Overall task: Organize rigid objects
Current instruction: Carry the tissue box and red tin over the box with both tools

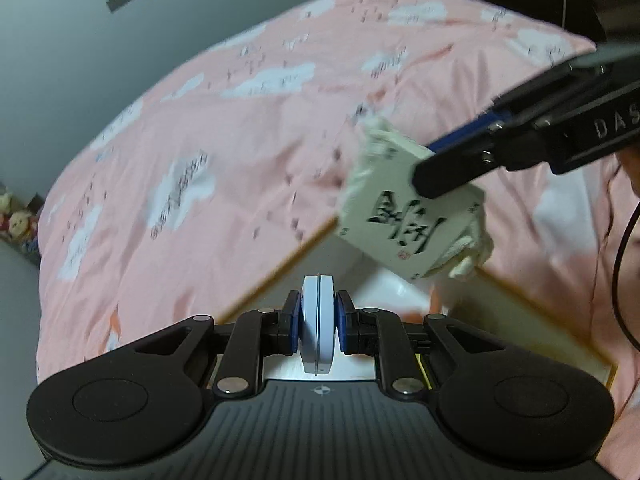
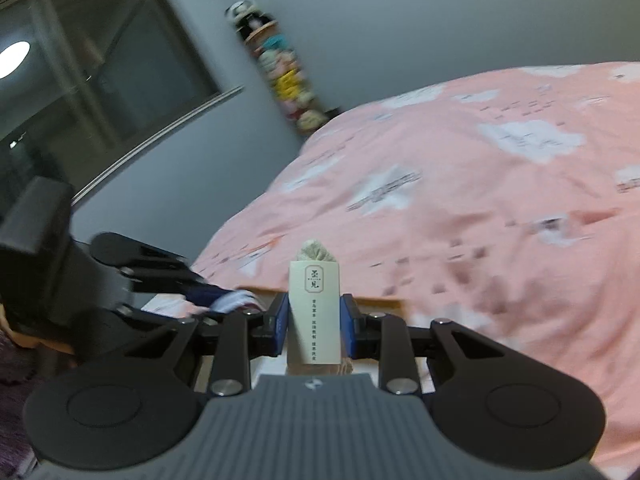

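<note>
Aloft, above white tray (image 1: 520, 312) on pink cloud-print duvet (image 1: 240, 160): left gripper (image 1: 318, 320) pinching slim white-blue case (image 1: 318, 316) edge-on; right gripper (image 2: 314, 320) clamped on cream paper-banded cloth packet (image 2: 314, 312), upright.

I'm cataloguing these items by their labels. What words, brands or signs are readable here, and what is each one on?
"DAS": white letters on the black body of the right tongs, cut off by the picture's edge.
Large black brush characters on the cream paper-wrapped packet: too blurred to read.
Boxed seal and column of small characters on that packet's narrow face: too small to read.
Dark print on the pink cloud-patterned quilt: blurred.
The flat round white tin in the left tongs: no text visible.
</note>
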Tool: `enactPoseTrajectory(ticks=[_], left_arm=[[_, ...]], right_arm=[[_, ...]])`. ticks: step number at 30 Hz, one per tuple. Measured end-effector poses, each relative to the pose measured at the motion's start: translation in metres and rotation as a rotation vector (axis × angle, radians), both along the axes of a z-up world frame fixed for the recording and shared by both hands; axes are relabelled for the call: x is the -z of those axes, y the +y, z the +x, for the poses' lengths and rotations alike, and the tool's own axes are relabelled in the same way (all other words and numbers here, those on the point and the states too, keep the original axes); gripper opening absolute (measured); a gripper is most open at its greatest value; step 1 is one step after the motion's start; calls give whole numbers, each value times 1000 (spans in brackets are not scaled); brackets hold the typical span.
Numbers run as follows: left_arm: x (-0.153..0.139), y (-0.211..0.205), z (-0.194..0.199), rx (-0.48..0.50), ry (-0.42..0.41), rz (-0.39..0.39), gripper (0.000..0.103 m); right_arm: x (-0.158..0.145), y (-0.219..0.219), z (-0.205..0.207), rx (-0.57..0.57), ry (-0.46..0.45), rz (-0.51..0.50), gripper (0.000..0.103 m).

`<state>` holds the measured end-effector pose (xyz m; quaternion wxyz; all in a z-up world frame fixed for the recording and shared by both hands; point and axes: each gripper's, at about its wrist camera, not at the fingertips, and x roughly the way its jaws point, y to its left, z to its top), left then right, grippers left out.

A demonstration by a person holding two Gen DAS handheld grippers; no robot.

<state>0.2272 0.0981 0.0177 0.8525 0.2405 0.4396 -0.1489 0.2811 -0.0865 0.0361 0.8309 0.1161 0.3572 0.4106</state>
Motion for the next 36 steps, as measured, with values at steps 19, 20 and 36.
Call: enactPoseTrajectory(ticks=[19,20,36], left_arm=[[52,32,-3,-1,51,26,20],[54,31,-2,-1,55,27,20],[75,27,13,7,96,116,20]], right_arm=[[92,125,24,-62,136,-279,26],[91,126,25,-56,119,-297,26],[117,123,48,-19,329,-163,26]])
